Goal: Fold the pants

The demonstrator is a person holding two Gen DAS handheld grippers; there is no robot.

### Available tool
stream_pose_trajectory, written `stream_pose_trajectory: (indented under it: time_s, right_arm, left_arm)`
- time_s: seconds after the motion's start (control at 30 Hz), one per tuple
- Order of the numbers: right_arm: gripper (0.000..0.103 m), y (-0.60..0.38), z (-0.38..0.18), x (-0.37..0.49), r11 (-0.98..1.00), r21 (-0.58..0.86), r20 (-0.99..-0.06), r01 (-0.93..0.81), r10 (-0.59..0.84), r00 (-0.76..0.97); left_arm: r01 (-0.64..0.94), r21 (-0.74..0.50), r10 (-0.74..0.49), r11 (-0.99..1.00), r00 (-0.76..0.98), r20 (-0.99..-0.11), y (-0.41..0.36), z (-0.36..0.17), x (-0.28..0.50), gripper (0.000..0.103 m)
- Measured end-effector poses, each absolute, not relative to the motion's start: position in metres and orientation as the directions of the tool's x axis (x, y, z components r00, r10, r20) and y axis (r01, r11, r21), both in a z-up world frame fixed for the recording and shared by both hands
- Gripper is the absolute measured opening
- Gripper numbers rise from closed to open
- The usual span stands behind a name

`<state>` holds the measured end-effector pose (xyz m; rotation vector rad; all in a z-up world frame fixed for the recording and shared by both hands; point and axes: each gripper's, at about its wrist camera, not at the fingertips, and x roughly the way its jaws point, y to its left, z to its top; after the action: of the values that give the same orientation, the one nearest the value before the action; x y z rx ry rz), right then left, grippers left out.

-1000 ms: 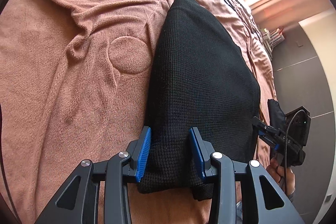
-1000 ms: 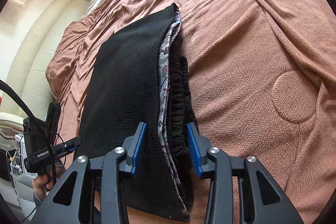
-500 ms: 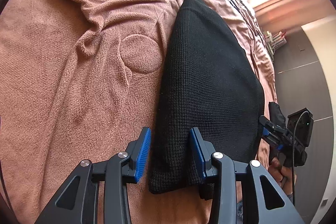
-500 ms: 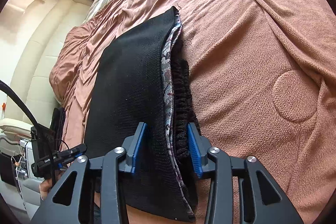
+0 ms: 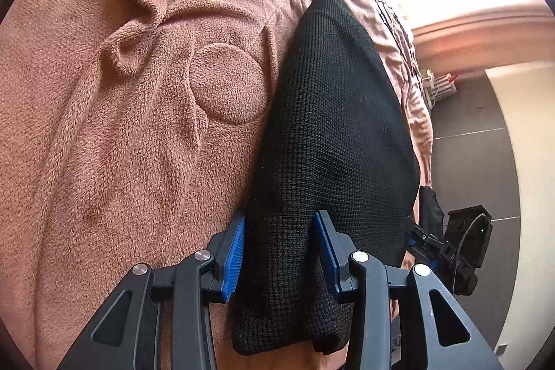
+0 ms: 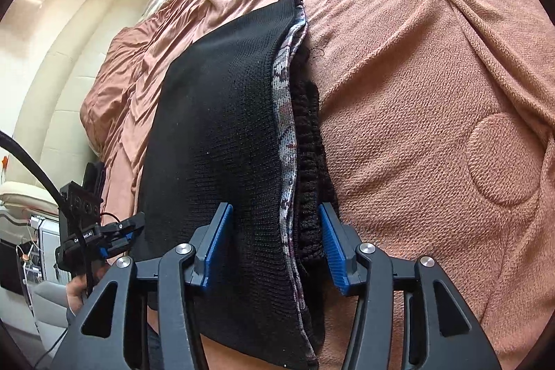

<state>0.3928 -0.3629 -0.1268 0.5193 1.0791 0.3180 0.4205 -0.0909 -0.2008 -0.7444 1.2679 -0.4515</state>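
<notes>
The black knit pants (image 5: 333,113) lie folded lengthwise on the pink-brown blanket (image 5: 114,162). My left gripper (image 5: 281,221) stands open astride their near end; the cloth fills the gap and its edge brushes the left pad (image 5: 236,248). In the right wrist view the pants (image 6: 215,134) show a grey patterned inner layer and a ribbed waistband (image 6: 308,162) along their right edge. My right gripper (image 6: 274,210) is open over that end, with the layers between its pads and not pinched. Each view shows the other gripper at its side: the right gripper (image 5: 440,248), the left gripper (image 6: 114,231).
The blanket covers a bed, with a round embossed patch (image 5: 225,82) beside the pants and deep creases (image 5: 138,13) farther off. Past the bed's edge lie a dark tiled floor (image 5: 468,169) and a pale padded headboard (image 6: 59,65). A hand (image 6: 76,293) holds the left gripper.
The right gripper's jaws have widened and let go of the pants' edge. The left gripper has sunk closer to the pants, whose edge has shifted between its pads.
</notes>
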Motion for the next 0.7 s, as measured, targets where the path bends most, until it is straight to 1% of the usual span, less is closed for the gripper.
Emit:
stream_pose_trajectory:
  time_s: [0.07,0.1,0.13,0.17,0.2,0.23,0.33,0.57,0.7]
  right_arm:
    - [0.048,-0.361,-0.126,0.393,0.84,0.542,-0.753,0.005,0.483,0.446]
    - [0.045,-0.361,-0.126,0.393,0.841,0.542,-0.754,0.007,0.482,0.447]
    - [0.039,-0.36,-0.126,0.393,0.84,0.542,-0.755,0.009,0.482,0.445]
    - [0.036,-0.36,-0.125,0.394,0.835,0.55,-0.752,0.01,0.49,0.442]
    - [0.028,-0.359,-0.126,0.394,0.827,0.562,-0.746,0.01,0.502,0.437]
    - [0.023,-0.357,-0.126,0.394,0.819,0.573,-0.742,0.007,0.515,0.429]
    - [0.019,-0.354,-0.125,0.394,0.824,0.567,-0.749,0.004,0.513,0.42]
    - [0.016,-0.348,-0.125,0.391,0.819,0.574,-0.754,0.017,0.52,0.4]
    - [0.016,-0.337,-0.123,0.389,0.825,0.565,-0.764,0.001,0.523,0.379]
  left_arm:
    - [-0.083,-0.719,-0.683,0.69,0.254,-0.685,-0.094,-0.2,0.417,0.041]
    - [-0.081,-0.722,-0.686,0.688,0.253,-0.682,-0.094,-0.199,0.415,0.037]
    - [-0.083,-0.725,-0.689,0.684,0.255,-0.679,-0.093,-0.198,0.415,0.033]
    - [-0.094,-0.731,-0.693,0.676,0.259,-0.673,-0.089,-0.198,0.414,0.024]
    - [-0.108,-0.743,-0.702,0.66,0.265,-0.662,-0.085,-0.199,0.414,0.018]
    - [-0.114,-0.752,-0.709,0.649,0.269,-0.652,-0.082,-0.198,0.414,0.017]
    - [-0.1,-0.751,-0.706,0.652,0.28,-0.651,-0.082,-0.189,0.411,0.014]
    - [-0.062,-0.761,-0.712,0.646,0.311,-0.63,-0.069,-0.162,0.405,0.013]
    - [-0.064,-0.748,-0.7,0.661,0.306,-0.645,-0.059,-0.157,0.402,0.013]
